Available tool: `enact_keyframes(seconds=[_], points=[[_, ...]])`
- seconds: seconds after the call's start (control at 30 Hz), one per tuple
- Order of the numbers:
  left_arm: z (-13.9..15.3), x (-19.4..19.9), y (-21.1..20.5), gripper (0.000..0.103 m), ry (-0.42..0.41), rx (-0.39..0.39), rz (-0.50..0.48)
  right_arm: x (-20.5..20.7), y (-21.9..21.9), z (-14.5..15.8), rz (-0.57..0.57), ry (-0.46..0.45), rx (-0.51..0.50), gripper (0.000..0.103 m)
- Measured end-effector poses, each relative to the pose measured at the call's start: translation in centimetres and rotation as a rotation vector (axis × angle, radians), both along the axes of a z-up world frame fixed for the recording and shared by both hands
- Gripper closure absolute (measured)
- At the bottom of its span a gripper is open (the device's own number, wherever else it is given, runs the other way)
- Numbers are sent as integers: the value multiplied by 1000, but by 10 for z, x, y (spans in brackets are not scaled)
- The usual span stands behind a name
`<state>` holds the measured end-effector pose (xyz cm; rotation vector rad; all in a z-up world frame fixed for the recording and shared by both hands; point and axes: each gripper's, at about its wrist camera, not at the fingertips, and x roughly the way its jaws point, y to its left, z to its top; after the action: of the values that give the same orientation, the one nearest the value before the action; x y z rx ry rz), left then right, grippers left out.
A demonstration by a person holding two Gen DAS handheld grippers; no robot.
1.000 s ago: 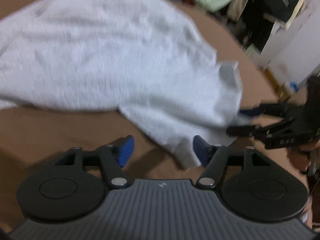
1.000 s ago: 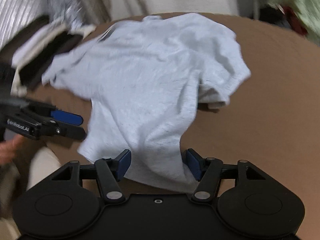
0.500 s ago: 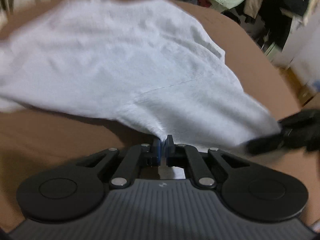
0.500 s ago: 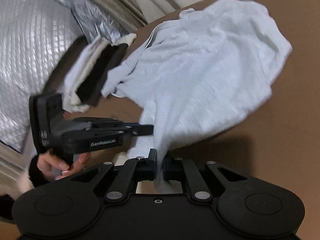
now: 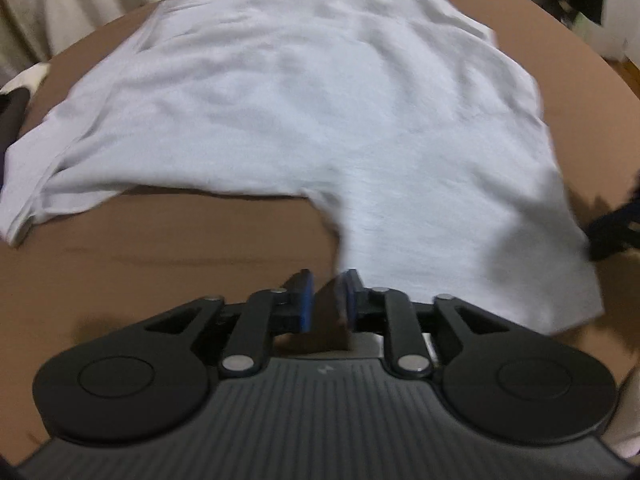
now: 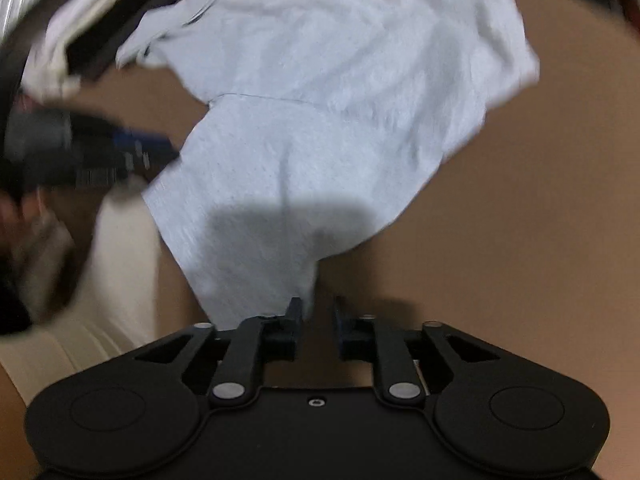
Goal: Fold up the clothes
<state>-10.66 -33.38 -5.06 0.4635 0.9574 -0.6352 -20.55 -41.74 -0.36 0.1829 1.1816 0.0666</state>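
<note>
A pale grey T-shirt [image 5: 320, 100] lies spread on the brown table [image 5: 160, 248]. My left gripper [image 5: 324, 296] hovers over the shirt's near edge. Its jaws are opening, and only table and shadow show between the blue pads [image 5: 306, 300]. The cloth lies just right of them. In the right wrist view the same shirt [image 6: 320, 120] lies ahead, with one corner dropping to the left fingertip. My right gripper [image 6: 318, 320] is also opening and its pads press on nothing. Each gripper shows blurred in the other's view: the right gripper [image 5: 612, 232] and the left gripper [image 6: 120, 156].
A stack of dark and white folded clothes [image 6: 100, 40] sits at the table's far left. A hand [image 6: 24, 216] holds the left gripper, above cream cloth [image 6: 116, 280] at the table's edge. Pale curtains [image 5: 60, 0] hang behind. Bare brown table [image 6: 520, 220] lies right of the shirt.
Both grippers first closed on the shirt's near edge and pulled it. Their jaws have now parted and let the cloth go, and the shirt lies flatter.
</note>
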Motion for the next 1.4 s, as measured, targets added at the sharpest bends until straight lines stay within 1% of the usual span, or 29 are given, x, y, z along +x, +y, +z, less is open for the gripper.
enact_keyframes(seconds=[0.03,0.07,0.13,0.17,0.23,0.27,0.37,0.4,0.43,0.5,0.6,0.67,0.77,0.8,0.87,0.9,0.93,0.97,1.0,1.03,1.07,1.1,1.17,1.2,1.23,1.27,1.3,1.37,1.4], points=[[6,8,5,82,-43,18,25,3,1,11,18,-17,-40,70],[12,18,12,80,-73,23,43,5,1,22,35,-35,-79,70],[24,38,27,73,-130,29,77,17,-3,43,47,-83,-113,68],[30,49,35,68,-154,18,95,30,-5,55,48,-98,-145,67],[38,72,51,68,-205,-11,143,55,-9,77,50,-126,-210,64],[41,86,62,67,-223,-40,190,68,-11,88,51,-141,-243,64],[45,125,88,67,-207,-102,291,110,5,134,106,-148,-323,63],[45,137,94,67,-232,-108,314,126,11,149,130,-163,-335,59],[43,148,97,67,-272,-105,318,142,17,164,152,-179,-347,51],[39,170,102,59,-343,-92,316,175,25,184,167,-177,-394,50],[33,210,103,59,-443,-18,279,222,31,191,178,-122,-395,50],[35,227,107,59,-496,5,276,247,40,181,197,-90,-395,50],[38,240,125,57,-445,-27,286,272,38,151,193,-85,-412,49],[37,237,134,50,-424,-52,305,279,35,141,178,-84,-406,49],[28,236,151,43,-273,-86,323,283,18,118,113,-66,-355,49],[22,237,155,43,-206,-85,308,279,5,103,70,-40,-325,50],[16,238,154,42,-160,-45,285,271,-4,92,36,-16,-304,50],[9,240,146,39,-131,49,239,263,-13,82,3,8,-284,50],[2,238,137,31,-140,147,182,256,-21,71,-31,32,-263,50],[-4,232,130,28,-171,212,121,244,-29,60,-55,40,-250,50],[-9,226,123,23,-212,241,49,232,-38,52,-90,38,-249,50],[-14,223,118,22,-226,240,0,220,-47,45,-126,35,-248,49],[-26,231,110,22,-187,256,9,196,-66,33,-208,19,-240,50],[-29,237,108,20,-160,251,42,184,-76,29,-255,4,-233,50],[-29,245,110,21,-131,224,91,168,-88,24,-314,-16,-220,50],[-26,254,114,32,-98,174,147,158,-101,19,-367,-25,-201,50],[-21,260,119,59,-70,122,181,148,-113,13,-419,-33,-182,49],[-12,264,128,82,-54,45,230,128,-135,1,-516,-49,-117,49],[-8,264,131,91,-75,40,247,121,-143,-3,-561,-66,-62,49]])
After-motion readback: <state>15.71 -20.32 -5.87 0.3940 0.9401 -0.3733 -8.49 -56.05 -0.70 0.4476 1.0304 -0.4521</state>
